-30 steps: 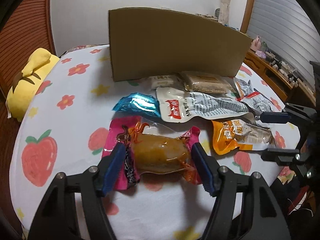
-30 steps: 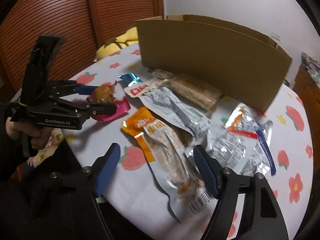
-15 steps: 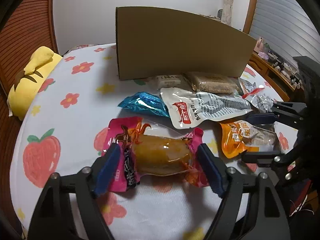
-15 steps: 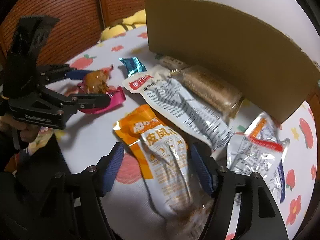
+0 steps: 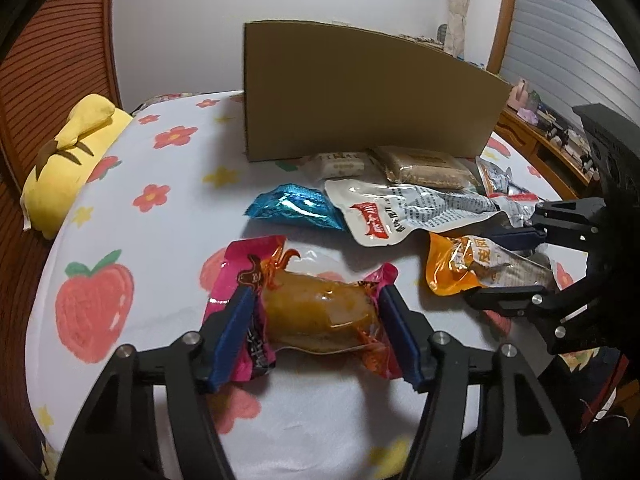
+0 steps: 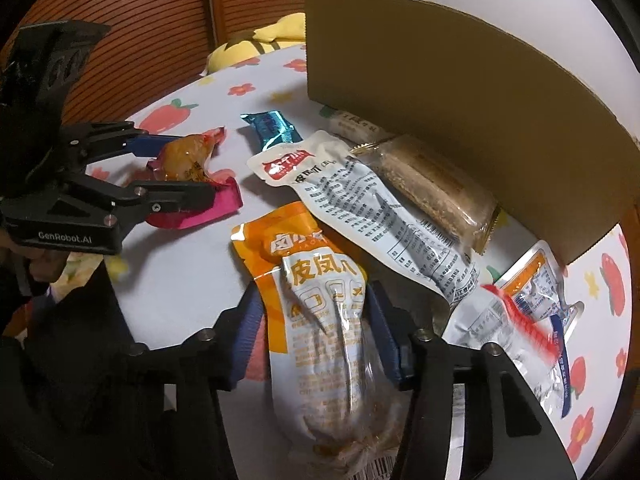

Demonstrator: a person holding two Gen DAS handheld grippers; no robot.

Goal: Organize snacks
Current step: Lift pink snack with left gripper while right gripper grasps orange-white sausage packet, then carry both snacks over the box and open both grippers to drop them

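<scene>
A round table [image 5: 168,240] under a white cloth printed with flowers and strawberries carries everything. At its far side stands a tall cardboard box [image 5: 360,100], the biggest thing on it, its plain brown wall facing the cameras. A yellow plush toy [image 5: 68,160] lies at the table's left edge beside the wooden slatted doors [image 6: 160,20].

The snacks lie spread in front of the box. Against its foot sit a long brown bar in clear wrap [image 6: 432,188] and a smaller pale packet [image 5: 340,162]. Just nearer lies a large white and silver pouch with a red label [image 5: 416,212], and touching its left end a shiny blue packet [image 5: 296,210]. To the right lies a crinkled silver pouch with red and blue trim [image 6: 528,320].

The orange and white pouch [image 6: 320,320] lies lengthwise between the blue pads of the right gripper [image 6: 316,336]. The jaws have narrowed around its middle, both pads touching or nearly touching the film; a firm grip cannot be told. The pouch rests on the cloth.

The left gripper [image 5: 318,332] sits low over the near part of the table with a pink-wrapped snack with an amber filling [image 5: 316,312] between its pads [image 5: 236,328]. The pads press against the wrapper's crimped ends, holding it by both sides.
</scene>
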